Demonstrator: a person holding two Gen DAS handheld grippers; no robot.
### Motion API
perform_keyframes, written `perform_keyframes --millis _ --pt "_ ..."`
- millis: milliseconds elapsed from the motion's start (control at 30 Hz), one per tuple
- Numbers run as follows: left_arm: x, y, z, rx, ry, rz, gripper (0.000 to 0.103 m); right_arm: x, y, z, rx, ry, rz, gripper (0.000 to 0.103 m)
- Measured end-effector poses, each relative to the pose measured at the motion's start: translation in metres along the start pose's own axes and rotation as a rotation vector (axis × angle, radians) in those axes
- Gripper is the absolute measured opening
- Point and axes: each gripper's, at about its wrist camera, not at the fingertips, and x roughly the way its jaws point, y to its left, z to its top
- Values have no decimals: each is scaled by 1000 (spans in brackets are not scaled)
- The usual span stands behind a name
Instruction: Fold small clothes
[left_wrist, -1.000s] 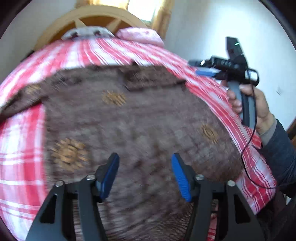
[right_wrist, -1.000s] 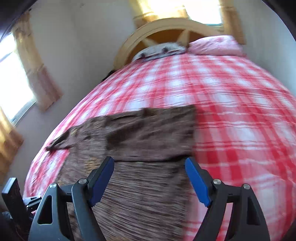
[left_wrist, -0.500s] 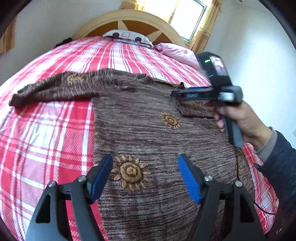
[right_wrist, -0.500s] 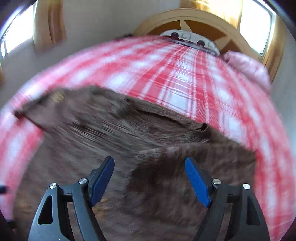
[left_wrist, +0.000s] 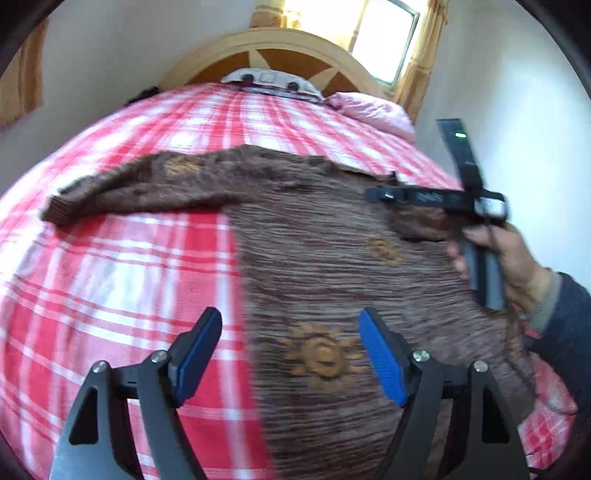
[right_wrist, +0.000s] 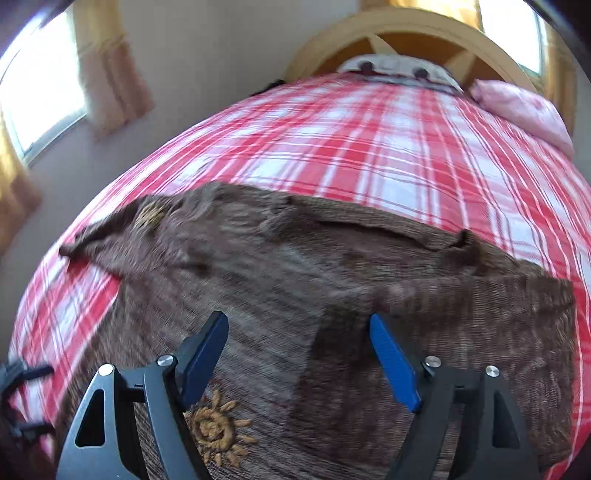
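A sweater (left_wrist: 332, 236) lies flat on a bed (left_wrist: 122, 266), its hem toward the cameras and its neck toward the headboard (left_wrist: 280, 48). One sleeve (left_wrist: 140, 188) stretches out to the left over the bedcover; the other sleeve (right_wrist: 443, 332) is folded inward, on top of the body. Behind the sweater, at the head of the bed, a pillow (left_wrist: 269, 79) lies against the headboard, with a second pillow (left_wrist: 373, 110) to its right. The left tool (left_wrist: 290, 354) hangs over the sweater's left edge, one finger above the bedcover, the other above the sweater. The right tool (right_wrist: 299, 358) hangs over the sweater, right of the left tool, above the folded sleeve's edge. A window (left_wrist: 384, 37) stands behind the headboard, right of its centre.
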Motion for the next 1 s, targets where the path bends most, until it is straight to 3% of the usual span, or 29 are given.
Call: perform_keyframes --millis 200,300,367,567,767,833,867,900,933,1000 --pt "12 76 22 -7 -10 290 79 -11 25 -20 -51 -59 10 79" --pt "30 130 44 -69 38 352 79 -21 45 -36 -108 -79 14 79" --pt "33 151 58 -93 23 396 79 -24 56 -40 -141 -85 17 79" --pt "46 177 87 -112 -5 338 79 -22 90 -51 -265 -71 20 79" --pt "68 203 93 -209 36 310 64 -17 113 -63 -390 -56 -22 79" --pt "65 206 95 -225 23 292 54 -15 117 -66 -410 -53 -25 79" --pt "65 207 96 -216 21 288 39 -13 118 -67 -415 -45 -24 79" --pt "65 207 97 -210 19 285 17 -11 117 -68 -415 -34 -26 79" --pt "65 208 98 -207 15 272 9 -10 117 -68 -412 -29 -27 79" --pt "60 210 100 -222 -5 237 7 -9 114 -67 -396 -25 -17 79"
